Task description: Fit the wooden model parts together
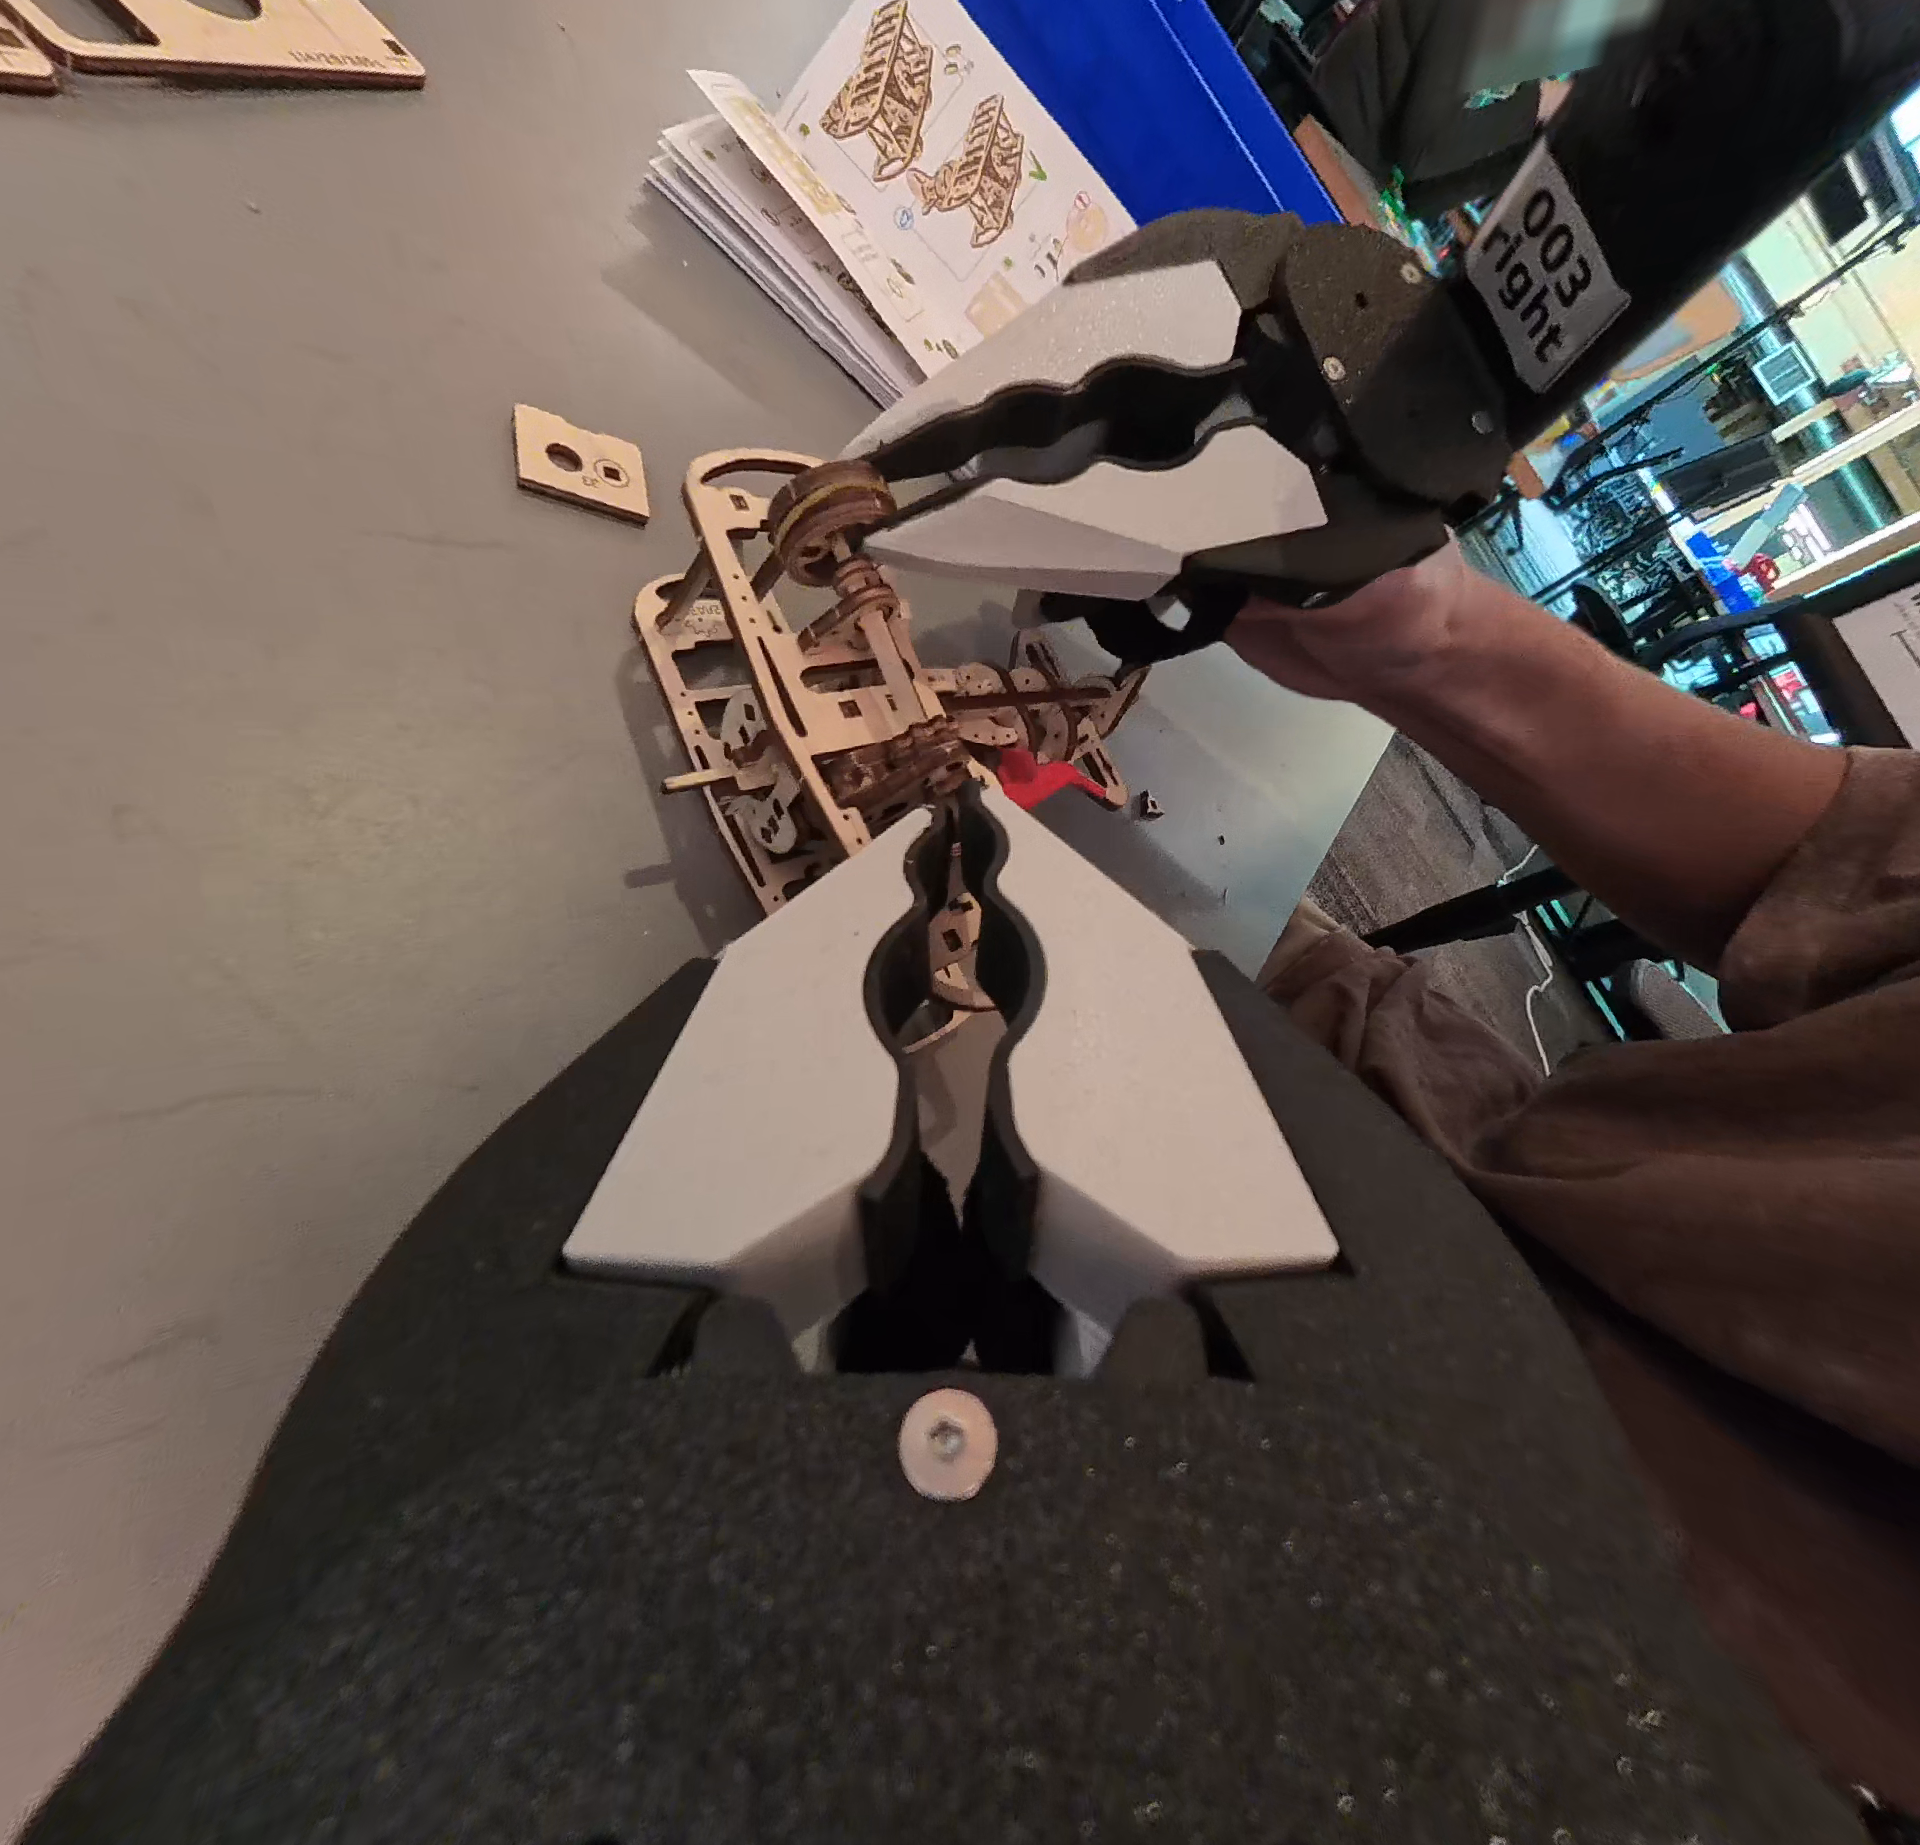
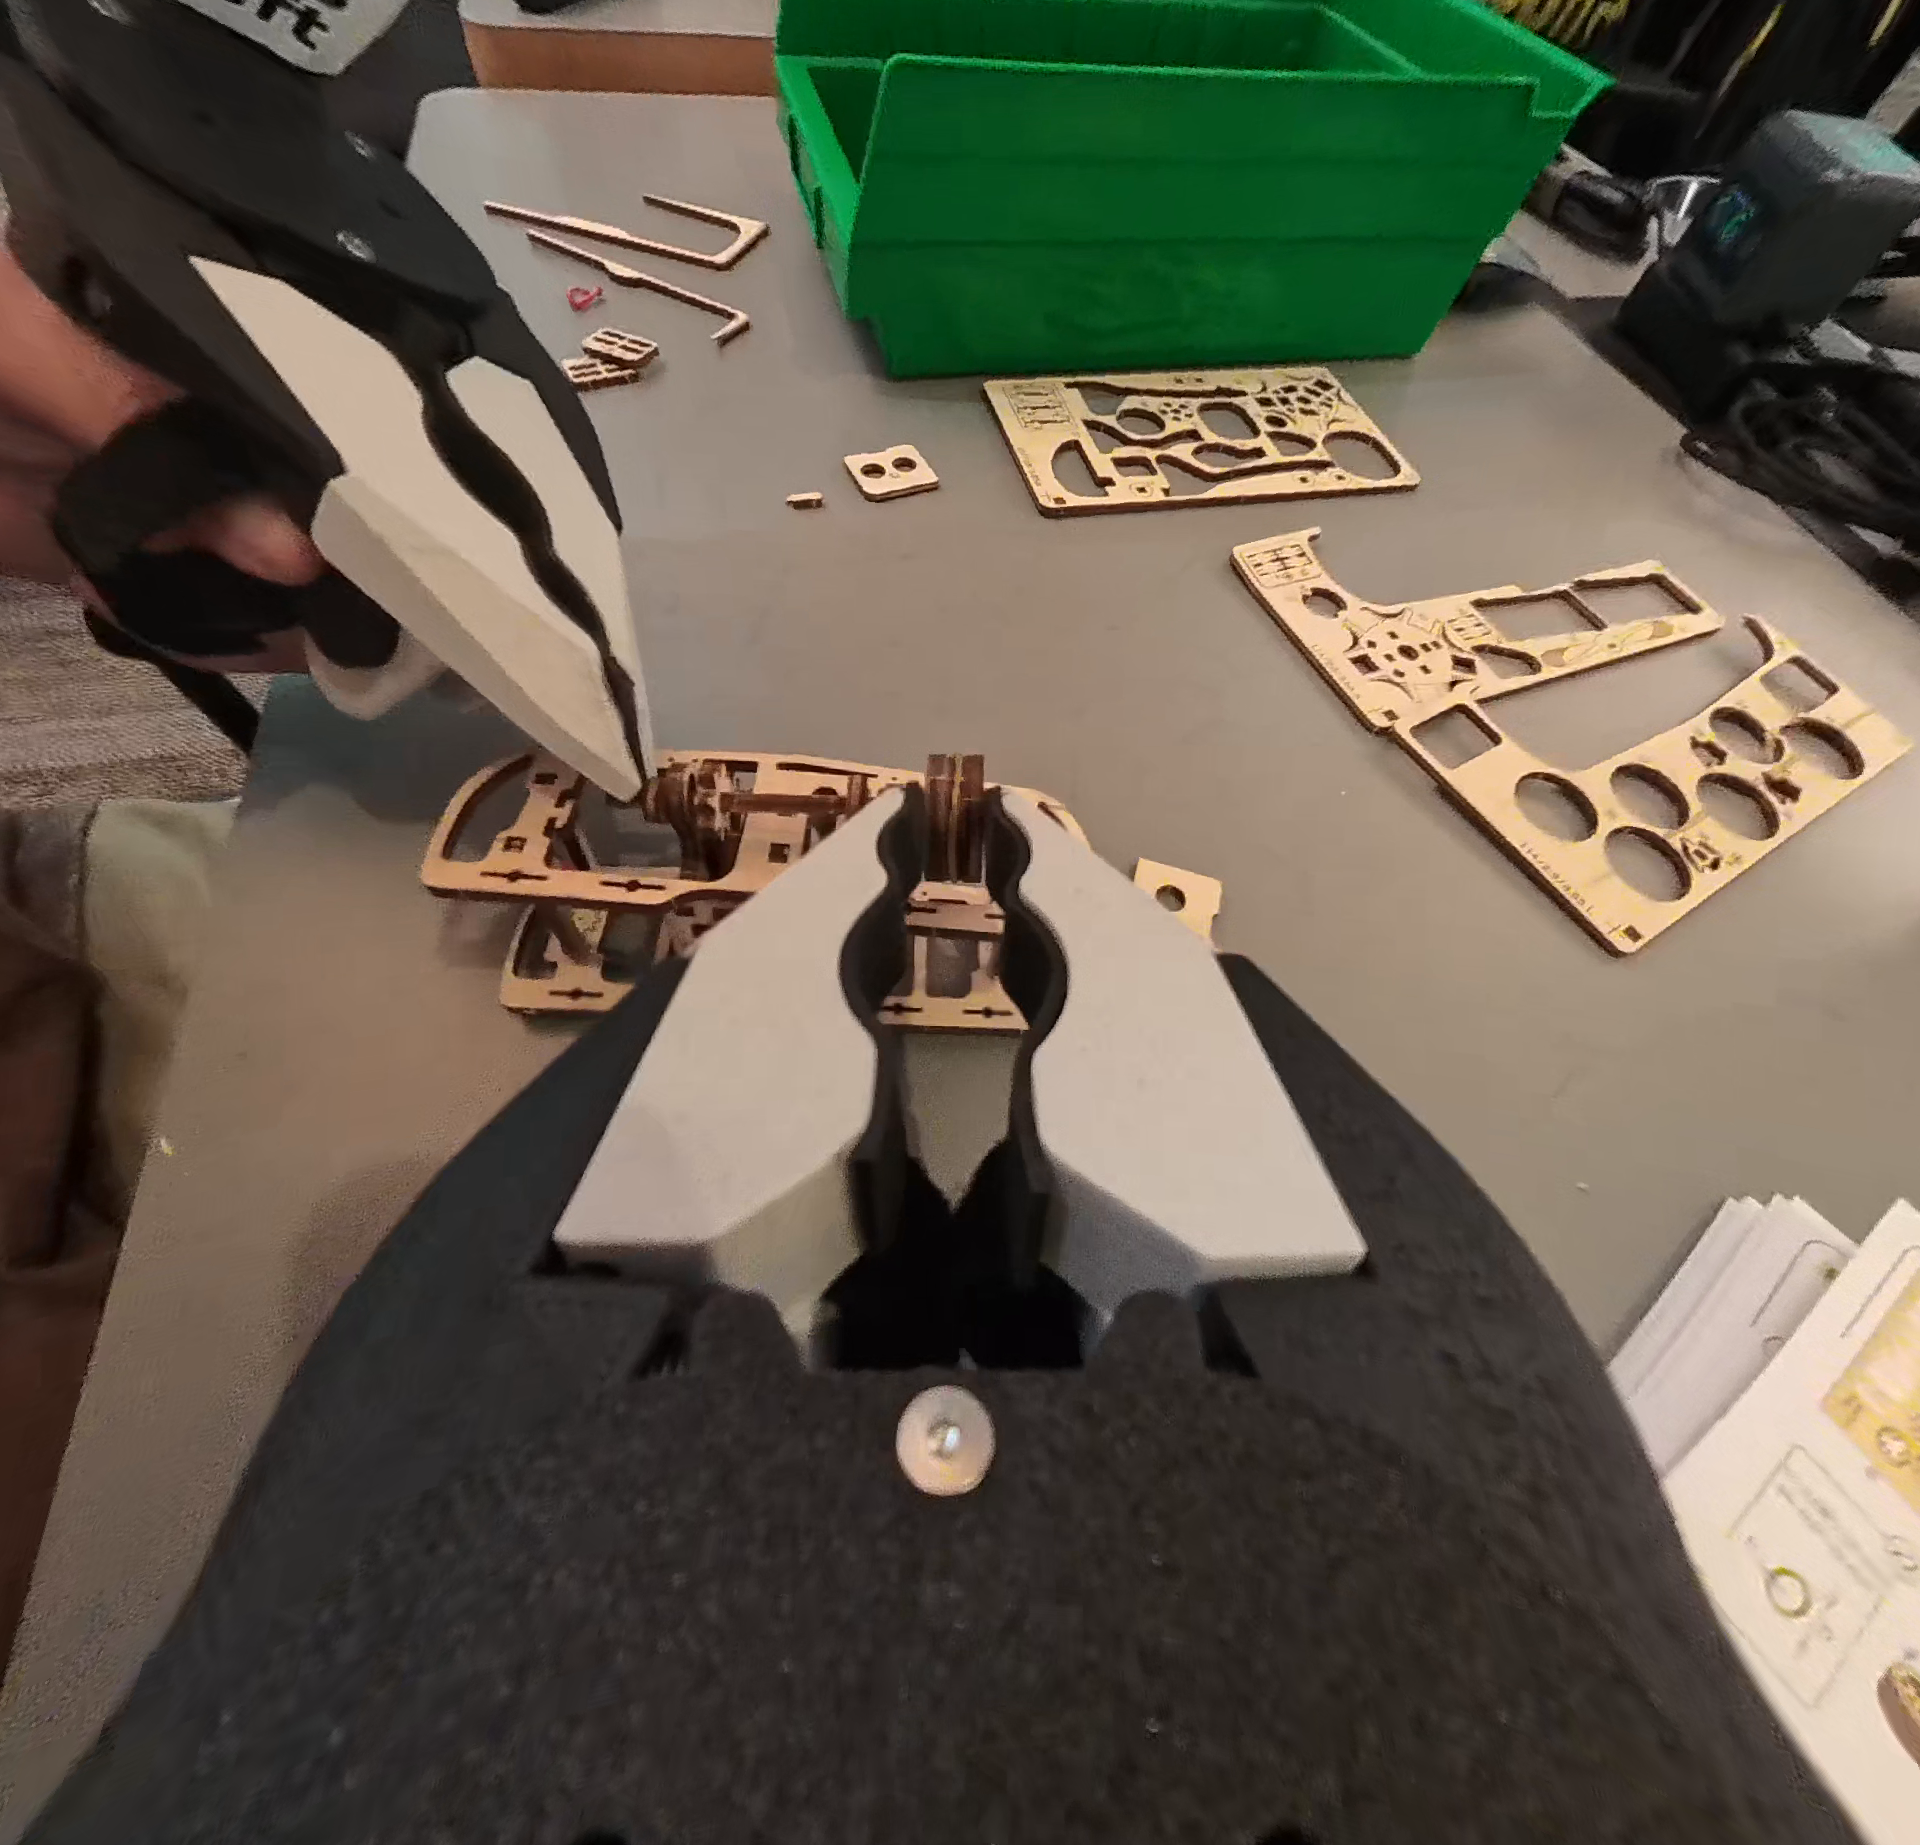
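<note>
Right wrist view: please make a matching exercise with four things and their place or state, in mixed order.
Things:
1. green bin
2. wooden wheel
3. instruction booklet
4. left tongs

Places or states:
A. at the lower right edge
B. tips closed at the model's hub
C. at the far side of the table
D. held between the right tongs

Pairs: 1-C, 2-D, 3-A, 4-B
</note>
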`<state>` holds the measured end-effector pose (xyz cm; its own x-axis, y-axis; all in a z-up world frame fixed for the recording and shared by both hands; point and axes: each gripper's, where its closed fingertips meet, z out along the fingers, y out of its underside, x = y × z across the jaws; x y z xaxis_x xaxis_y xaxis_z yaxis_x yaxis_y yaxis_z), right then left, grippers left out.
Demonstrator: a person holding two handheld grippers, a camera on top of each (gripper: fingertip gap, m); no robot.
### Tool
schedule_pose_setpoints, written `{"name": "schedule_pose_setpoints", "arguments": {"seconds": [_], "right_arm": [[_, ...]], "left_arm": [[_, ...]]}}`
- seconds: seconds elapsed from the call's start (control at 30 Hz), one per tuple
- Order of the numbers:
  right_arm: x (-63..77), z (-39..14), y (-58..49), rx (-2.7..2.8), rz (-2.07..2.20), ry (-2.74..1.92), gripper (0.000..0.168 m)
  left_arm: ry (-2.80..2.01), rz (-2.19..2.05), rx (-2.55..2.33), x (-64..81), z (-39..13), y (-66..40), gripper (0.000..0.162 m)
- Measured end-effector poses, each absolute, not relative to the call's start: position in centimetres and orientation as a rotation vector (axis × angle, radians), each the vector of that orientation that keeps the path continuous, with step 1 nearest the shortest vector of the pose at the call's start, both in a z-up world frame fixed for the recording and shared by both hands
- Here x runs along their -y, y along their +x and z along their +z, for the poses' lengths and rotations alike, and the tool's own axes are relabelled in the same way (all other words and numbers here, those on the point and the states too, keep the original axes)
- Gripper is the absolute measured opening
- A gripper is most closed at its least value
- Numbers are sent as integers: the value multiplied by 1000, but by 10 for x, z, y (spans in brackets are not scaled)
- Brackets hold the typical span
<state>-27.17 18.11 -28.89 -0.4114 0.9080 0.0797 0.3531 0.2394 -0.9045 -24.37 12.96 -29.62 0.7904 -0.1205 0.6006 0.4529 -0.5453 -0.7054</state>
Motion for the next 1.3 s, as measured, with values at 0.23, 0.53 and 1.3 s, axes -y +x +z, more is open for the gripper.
{"name": "schedule_pose_setpoints", "arguments": {"seconds": [0.23,0.53,1.3], "right_arm": [[-185,-289,-270,1853,1278,-1193,10],[-185,-290,-275,1746,1438,-1345,9],[-187,-288,-268,1750,1399,-1298,10]], "left_arm": [[-2013,-769,256,-130,-294,-246,0],[-1976,-824,305,-131,-290,-251,0],[-1915,-953,476,-131,-291,-259,0]]}}
